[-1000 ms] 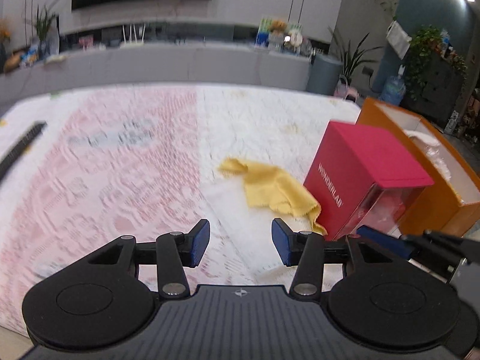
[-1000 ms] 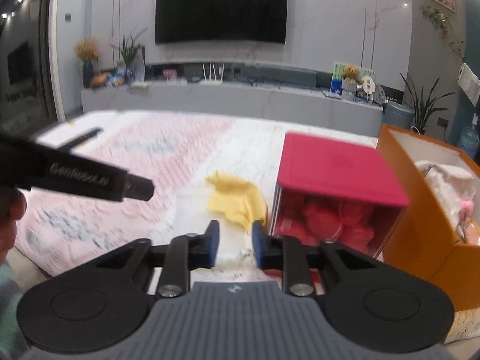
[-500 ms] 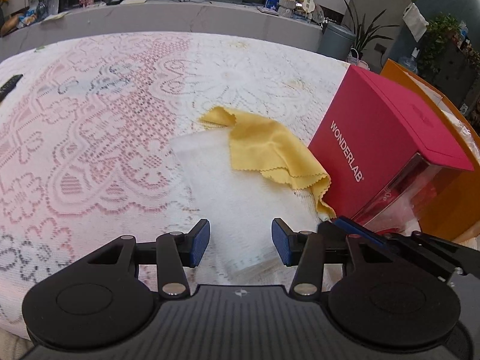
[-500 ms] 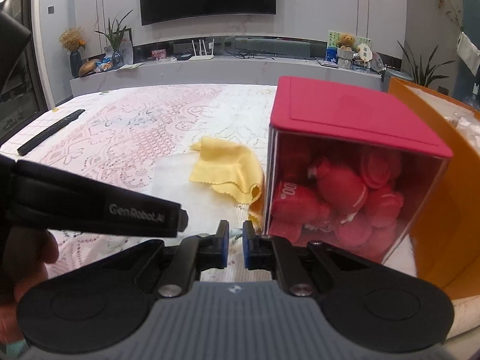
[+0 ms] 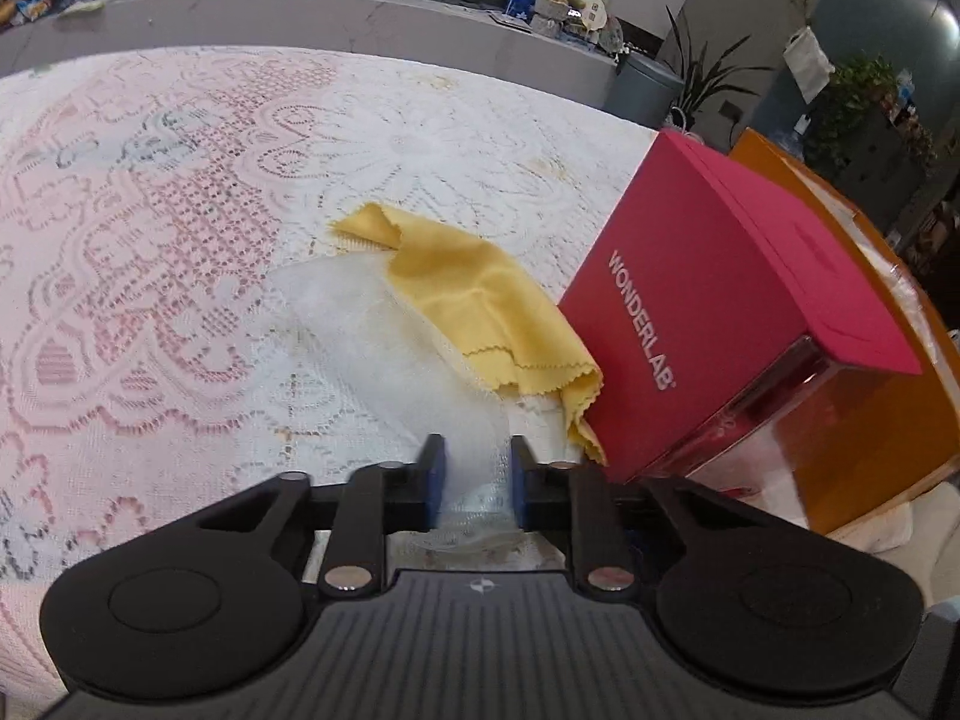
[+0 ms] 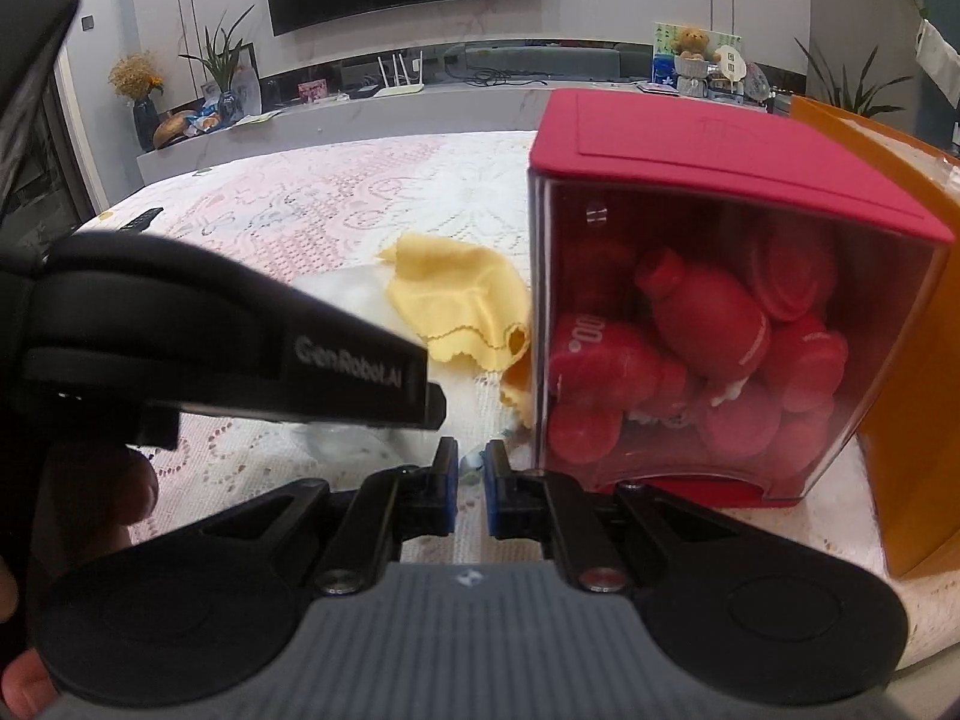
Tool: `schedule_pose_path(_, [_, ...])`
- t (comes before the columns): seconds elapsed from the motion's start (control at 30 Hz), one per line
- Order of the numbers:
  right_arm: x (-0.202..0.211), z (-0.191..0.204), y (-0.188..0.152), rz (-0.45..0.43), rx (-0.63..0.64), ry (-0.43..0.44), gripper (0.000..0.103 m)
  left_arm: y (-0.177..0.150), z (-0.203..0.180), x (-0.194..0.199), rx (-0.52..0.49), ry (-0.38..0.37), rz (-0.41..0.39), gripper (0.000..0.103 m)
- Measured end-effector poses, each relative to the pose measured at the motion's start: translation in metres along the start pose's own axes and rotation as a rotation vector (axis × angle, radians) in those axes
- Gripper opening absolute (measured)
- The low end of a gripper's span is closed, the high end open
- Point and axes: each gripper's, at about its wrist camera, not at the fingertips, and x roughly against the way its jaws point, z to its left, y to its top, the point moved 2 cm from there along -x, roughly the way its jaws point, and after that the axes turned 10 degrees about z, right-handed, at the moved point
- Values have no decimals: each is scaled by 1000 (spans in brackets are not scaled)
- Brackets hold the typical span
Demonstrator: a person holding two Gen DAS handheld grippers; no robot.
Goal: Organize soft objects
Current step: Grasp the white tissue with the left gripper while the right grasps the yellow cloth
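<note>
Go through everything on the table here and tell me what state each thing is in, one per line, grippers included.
left gripper: jaws closing, near edge of the white cloth between them
right gripper: jaws nearly shut on the cloth's near edge
white cloth: spread flat, partly under the yellow cloth
yellow cloth: crumpled, one corner against the red box
red box: upright, lid on, red items inside
orange box: open on top

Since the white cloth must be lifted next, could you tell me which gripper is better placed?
Left: the left gripper is closing with the white cloth between its pads; the right gripper sits nearly shut at its corner.
</note>
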Motion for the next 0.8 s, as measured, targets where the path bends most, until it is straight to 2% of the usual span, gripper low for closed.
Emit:
schedule_pose_path(0.1, [0, 1, 0, -1, 5, -2, 7, 0, 4, 1, 15, 10, -5, 5])
schedule_pose_path(0.17, [3, 0, 0, -2, 8, 2, 7, 0, 3, 5, -6, 32, -26, 3])
schedule_pose_path(0.27, [10, 6, 0, -25, 32, -1, 7, -1, -2, 21, -57, 70, -75, 1])
schedule_pose_path(0.37, [21, 14, 1, -60, 80, -24, 7, 0, -4, 39, -123, 163, -108, 1])
schedule_pose_path(0.43, [26, 18, 4, -77, 102, -40, 7, 4, 2, 52, -136, 200, -120, 1])
schedule_pose_path(0.53, [29, 29, 9, -95, 136, -74, 9, 18, 19, 67, -129, 213, -133, 1])
schedule_pose_path(0.7, [16, 54, 20, -96, 216, -164, 29, 26, 44, 67, -107, 202, -167, 1])
schedule_pose_path(0.8, [1, 66, 28, -92, 263, -210, 30, 24, 50, 56, -127, 243, -167, 1])
